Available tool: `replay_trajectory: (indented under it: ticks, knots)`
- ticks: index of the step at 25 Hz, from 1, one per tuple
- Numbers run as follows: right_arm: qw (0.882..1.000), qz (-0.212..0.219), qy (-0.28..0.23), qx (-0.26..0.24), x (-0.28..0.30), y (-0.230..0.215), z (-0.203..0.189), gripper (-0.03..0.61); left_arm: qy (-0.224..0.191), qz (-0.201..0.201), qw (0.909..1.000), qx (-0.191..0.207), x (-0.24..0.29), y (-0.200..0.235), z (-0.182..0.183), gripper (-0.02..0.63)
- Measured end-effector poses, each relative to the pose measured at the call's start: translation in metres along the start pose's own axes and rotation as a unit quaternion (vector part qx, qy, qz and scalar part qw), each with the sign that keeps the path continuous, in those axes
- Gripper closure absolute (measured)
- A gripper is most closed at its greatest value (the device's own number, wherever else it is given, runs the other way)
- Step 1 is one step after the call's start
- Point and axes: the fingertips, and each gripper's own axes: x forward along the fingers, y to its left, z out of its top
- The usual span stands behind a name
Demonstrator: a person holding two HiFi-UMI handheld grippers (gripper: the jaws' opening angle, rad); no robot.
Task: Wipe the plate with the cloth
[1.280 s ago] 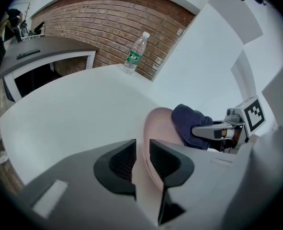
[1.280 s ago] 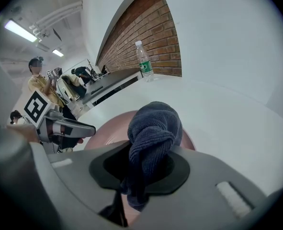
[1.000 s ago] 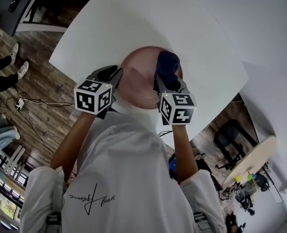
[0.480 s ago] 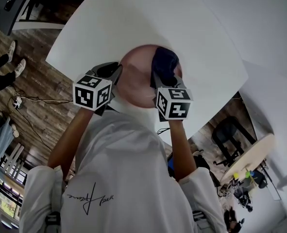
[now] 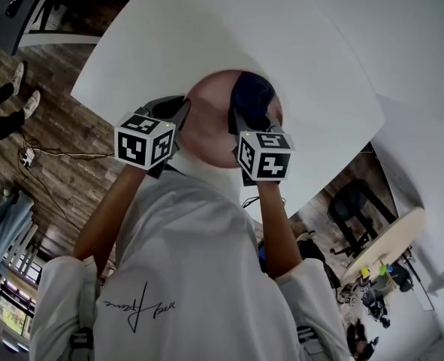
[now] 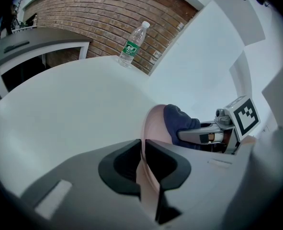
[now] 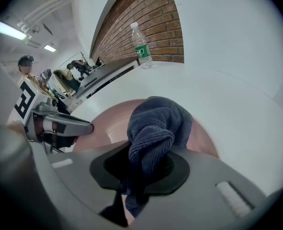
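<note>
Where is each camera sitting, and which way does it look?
Head view: on the person's head, looking down at arms, left tool, right tool, plate.
Left gripper view: on the left tool, looking along jaws clamping the plate's rim.
Right gripper view: on the right tool, jaws shut on the cloth.
Both gripper views share plate, cloth, bottle.

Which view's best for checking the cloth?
Right gripper view: the cloth fills the centre, bunched on the plate and clamped in the right hand-held gripper. Left gripper view shows it side-on against the plate. Head view shows only a small dark lump.
</note>
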Motion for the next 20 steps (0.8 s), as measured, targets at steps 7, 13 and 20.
replay_trajectory:
  ticks: [7,13,20]
  knots:
    - [1.0,0.001,0.001,0.005,0.003,0.003,0.001,0.494,0.002,0.001,1.0,0.001,0.0,-0.002,0.0,0.572]
    - [1.0,0.0,0.0,0.003,0.006,0.005,0.004,0.494,0.003,0.001,1.0,0.002,0.001,-0.003,0.0,0.574]
    - [1.0,0.004,0.0,-0.006,0.01,0.012,0.008,0.494,0.002,0.002,1.0,0.0,0.001,-0.003,0.0,0.574]
